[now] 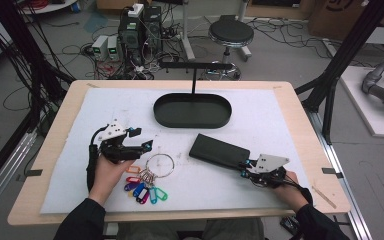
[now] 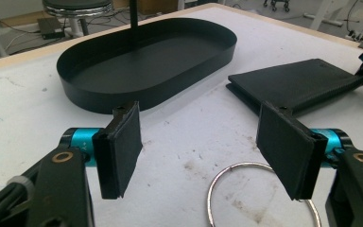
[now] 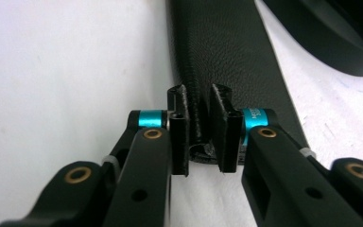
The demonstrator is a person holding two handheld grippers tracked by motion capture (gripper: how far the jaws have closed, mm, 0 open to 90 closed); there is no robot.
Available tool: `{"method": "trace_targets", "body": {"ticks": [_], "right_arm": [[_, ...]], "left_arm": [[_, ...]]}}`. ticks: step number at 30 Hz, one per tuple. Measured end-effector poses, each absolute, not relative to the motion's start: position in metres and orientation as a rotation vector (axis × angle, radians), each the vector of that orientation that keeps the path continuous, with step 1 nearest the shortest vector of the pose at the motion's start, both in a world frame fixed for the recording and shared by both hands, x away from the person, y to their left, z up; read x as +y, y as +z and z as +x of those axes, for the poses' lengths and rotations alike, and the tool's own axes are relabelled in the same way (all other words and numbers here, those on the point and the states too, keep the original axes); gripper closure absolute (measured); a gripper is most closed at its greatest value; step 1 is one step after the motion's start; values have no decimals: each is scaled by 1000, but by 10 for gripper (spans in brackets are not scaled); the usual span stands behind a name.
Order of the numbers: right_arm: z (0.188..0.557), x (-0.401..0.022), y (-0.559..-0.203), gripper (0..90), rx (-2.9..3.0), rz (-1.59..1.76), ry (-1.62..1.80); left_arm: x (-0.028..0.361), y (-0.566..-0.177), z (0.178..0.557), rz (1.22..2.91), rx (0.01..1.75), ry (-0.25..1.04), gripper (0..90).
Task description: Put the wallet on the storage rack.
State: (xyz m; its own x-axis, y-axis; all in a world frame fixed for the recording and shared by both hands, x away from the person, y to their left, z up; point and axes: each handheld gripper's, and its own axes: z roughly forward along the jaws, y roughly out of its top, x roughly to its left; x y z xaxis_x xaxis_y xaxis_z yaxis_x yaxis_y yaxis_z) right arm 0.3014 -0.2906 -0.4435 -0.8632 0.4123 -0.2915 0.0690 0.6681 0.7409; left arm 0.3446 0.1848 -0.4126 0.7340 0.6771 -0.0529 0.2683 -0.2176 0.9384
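While the black wallet (image 1: 219,151) is lying flat on the white mat just in front of the empty oval tray (image 1: 192,110), the work is looking barely begun, with lifting and placing still to come. The right gripper (image 3: 199,127) is pinching the wallet's near edge, jaws almost together, while the left gripper (image 2: 203,142) is hovering wide open over the key ring (image 2: 260,189), holding nothing.

High view hangs above the person's side, looking forward and down on the whole table (image 1: 290,100). Each gripper view sits low behind its own jaws, really close. Left and right both catch the black wallet (image 2: 298,82) ahead, same as overhead.
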Motion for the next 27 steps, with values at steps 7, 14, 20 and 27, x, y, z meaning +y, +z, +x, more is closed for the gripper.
{"method": "trace_targets", "body": {"ticks": [7, 14, 20, 27], "right_arm": [[306, -298, -428, 823, 2410, 465, 1282], [307, -299, -417, 828, 2391, 491, 1505], [310, -303, -416, 828, 2391, 530, 1586], [314, -305, -416, 826, 2383, 569, 1616]], "left_arm": [[175, -410, 343, 1782, 707, 418, 316], [159, -406, 340, 1795, 636, 400, 316], [133, -404, 340, 1825, 514, 363, 316], [104, -408, 347, 1870, 447, 344, 316]]}}
